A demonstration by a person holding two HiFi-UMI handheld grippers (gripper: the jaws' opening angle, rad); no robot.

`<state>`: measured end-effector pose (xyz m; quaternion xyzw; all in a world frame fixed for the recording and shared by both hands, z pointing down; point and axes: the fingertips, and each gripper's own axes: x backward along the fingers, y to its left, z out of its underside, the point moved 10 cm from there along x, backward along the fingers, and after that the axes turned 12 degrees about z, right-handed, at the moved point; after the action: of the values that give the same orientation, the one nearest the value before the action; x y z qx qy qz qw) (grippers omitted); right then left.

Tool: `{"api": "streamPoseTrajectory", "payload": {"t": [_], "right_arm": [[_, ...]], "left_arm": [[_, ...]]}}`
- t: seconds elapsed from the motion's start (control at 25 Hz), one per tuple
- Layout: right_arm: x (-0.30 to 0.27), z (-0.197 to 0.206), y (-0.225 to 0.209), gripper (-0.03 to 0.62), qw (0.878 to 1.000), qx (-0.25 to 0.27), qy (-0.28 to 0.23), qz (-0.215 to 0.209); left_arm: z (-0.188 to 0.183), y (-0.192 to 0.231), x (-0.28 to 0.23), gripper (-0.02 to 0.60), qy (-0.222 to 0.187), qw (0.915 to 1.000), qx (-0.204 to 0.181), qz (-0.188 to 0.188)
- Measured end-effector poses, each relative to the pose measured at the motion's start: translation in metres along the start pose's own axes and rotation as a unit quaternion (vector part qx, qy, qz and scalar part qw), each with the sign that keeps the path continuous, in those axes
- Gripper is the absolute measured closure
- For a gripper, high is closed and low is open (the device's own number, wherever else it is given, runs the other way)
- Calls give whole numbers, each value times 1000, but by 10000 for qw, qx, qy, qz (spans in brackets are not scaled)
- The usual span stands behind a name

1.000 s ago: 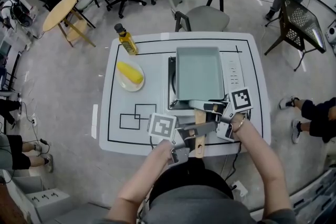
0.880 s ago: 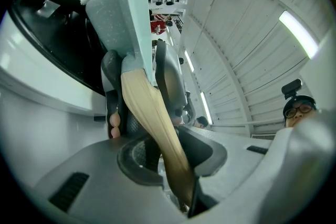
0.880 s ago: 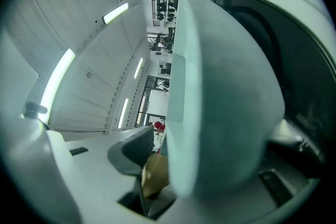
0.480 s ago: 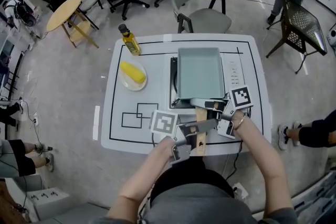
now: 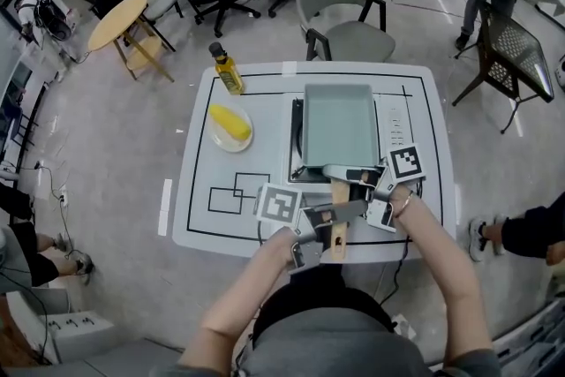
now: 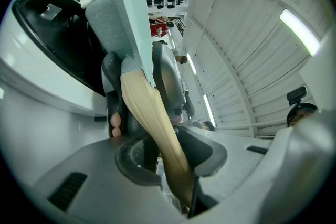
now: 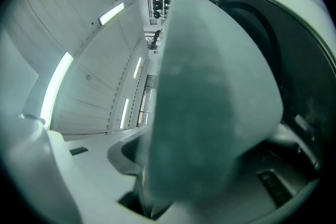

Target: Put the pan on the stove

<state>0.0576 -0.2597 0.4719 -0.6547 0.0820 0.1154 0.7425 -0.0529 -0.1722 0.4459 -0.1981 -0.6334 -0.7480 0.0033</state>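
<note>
A pale teal rectangular pan (image 5: 336, 122) rests on the black stove (image 5: 295, 153), which stands on the white table (image 5: 199, 225). The pan's wooden handle (image 5: 338, 225) points back toward me over the table's near edge. My left gripper (image 5: 338, 214) is shut on that handle, and in the left gripper view the handle (image 6: 147, 118) runs between the jaws up to the pan (image 6: 123, 18). My right gripper (image 5: 350, 176) is closed on the pan's near end where the handle joins. In the right gripper view the pan wall (image 7: 210, 86) fills the space between the jaws.
A plate (image 5: 221, 141) with a yellow piece of food sits left of the stove. An oil bottle (image 5: 229, 71) stands at the table's far left corner. Black squares (image 5: 237, 192) are marked on the near left. A grey chair (image 5: 340, 18) stands beyond the table.
The pan and both grippers keep their places on the stove. Only the head camera has drifted a little.
</note>
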Motion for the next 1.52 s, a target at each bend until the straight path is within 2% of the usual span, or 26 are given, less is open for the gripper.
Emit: {"api": "streamPoseTrajectory", "payload": {"t": [0.16, 0.28, 0.48, 0.56, 0.76, 0.84, 0.92, 1.0, 1.12, 1.32, 1.4, 1.52], "right_arm": [[0, -2, -1, 419, 10000, -42, -1, 23], [-1, -2, -1, 419, 10000, -63, -1, 23], [-2, -2, -2, 419, 10000, -54, -7, 19], [-1, -2, -1, 419, 10000, -61, -5, 13], [-1, -2, 0, 419, 10000, -74, 5, 13], [-1, -2, 0, 419, 10000, -69, -1, 9], [-1, -2, -1, 419, 10000, -43, -10, 16], [-1, -2, -2, 419, 10000, -36, -13, 27], [-2, -2, -1, 419, 10000, -37, -14, 22], [-1, -2, -1, 418, 10000, 2, -20, 19], [-1, -2, -1, 418, 10000, 18, -18, 17], [-2, -2, -1, 416, 10000, 33, -14, 7]], "left_arm": [[-1, 1, 2, 483, 24, 9999, -136, -95], [-1, 2, 8, 455, 111, 9993, -311, -177], [9, -7, 22, 428, -146, 9997, -66, -169], [11, -11, 30, 428, -228, 9995, -86, -220], [9, -23, 62, 428, -385, 9966, -406, -611], [2, -28, 77, 428, -535, 9919, -740, -885], [-8, -35, 92, 428, -703, 9791, -1329, -1369], [-15, -44, 100, 430, -888, 9589, -1958, -1852], [-24, -56, 106, 462, -1029, 9212, -2760, -2543], [-31, -68, 101, 568, -1284, 8605, -3733, -3221], [-32, -70, 99, 574, -1335, 8434, -3972, -3362], [-35, -71, 97, 575, -1390, 8277, -4173, -3484]]}}
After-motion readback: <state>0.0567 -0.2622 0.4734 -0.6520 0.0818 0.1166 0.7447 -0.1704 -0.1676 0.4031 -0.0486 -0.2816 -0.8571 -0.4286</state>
